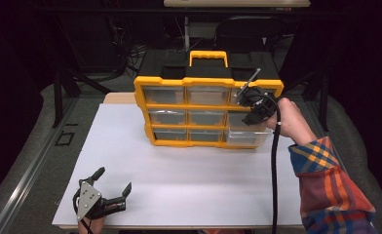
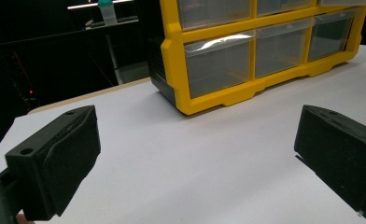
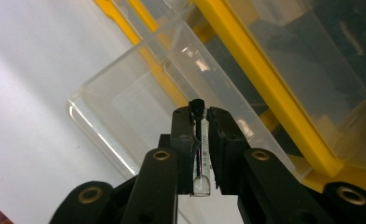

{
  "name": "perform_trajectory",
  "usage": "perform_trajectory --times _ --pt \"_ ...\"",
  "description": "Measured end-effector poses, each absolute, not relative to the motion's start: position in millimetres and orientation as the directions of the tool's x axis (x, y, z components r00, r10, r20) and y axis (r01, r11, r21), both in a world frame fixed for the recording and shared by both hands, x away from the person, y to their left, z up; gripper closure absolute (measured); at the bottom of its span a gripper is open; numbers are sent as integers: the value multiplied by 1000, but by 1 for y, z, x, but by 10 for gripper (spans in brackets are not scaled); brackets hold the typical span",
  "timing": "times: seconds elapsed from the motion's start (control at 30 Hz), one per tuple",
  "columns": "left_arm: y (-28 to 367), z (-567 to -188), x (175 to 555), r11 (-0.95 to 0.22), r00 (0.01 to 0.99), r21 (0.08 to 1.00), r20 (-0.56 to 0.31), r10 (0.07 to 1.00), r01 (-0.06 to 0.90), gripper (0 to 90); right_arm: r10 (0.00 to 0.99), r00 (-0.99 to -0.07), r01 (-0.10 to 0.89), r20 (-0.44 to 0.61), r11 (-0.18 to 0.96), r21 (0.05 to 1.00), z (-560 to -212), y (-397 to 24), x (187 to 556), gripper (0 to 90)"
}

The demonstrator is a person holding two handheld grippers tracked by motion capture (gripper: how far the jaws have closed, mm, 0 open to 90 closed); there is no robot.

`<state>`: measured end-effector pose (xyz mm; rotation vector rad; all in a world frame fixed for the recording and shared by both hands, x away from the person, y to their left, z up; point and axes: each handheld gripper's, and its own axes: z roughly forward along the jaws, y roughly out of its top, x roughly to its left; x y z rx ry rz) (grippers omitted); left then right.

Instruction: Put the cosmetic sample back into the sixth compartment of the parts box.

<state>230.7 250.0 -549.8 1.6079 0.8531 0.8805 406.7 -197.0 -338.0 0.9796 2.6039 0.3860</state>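
A white tabletop (image 1: 179, 170) lies in the middle of a dark room, its pale wooden edge showing at the near side and at the far left corner. Grey floor (image 1: 38, 141) runs along the left and right of the table, with a metal rail (image 1: 21, 195) on the left slanting from near to far. Black stand legs (image 1: 65, 85) rise at the far left. Behind the table a dark chair (image 1: 247, 31) stands at a light-coloured desk edge (image 1: 235, 3). The far walls are black and unlit.
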Motion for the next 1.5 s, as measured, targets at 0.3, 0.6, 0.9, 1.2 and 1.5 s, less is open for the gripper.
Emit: perform_trajectory --times 0.3,0.6,0.9,1.2,1.5 --pt "250 -550 231 -182 473 979 119 873 89 2 663 -719 581 -207 737 344 -348 -195 411 807" --pt "250 -550 230 -182 473 979 119 873 89 2 669 -716 594 -201 735 329 -359 -194 415 804" --pt "250 -550 231 -180 473 979 118 873 90 2 680 -700 590 -217 722 361 -353 -197 412 716" --pt "250 -550 231 -181 476 979 118 872 89 2 676 -707 562 -207 715 415 -332 -194 404 641" --pt "250 -550 230 -180 474 980 118 873 89 2 666 -720 529 -194 708 467 -319 -177 398 481"
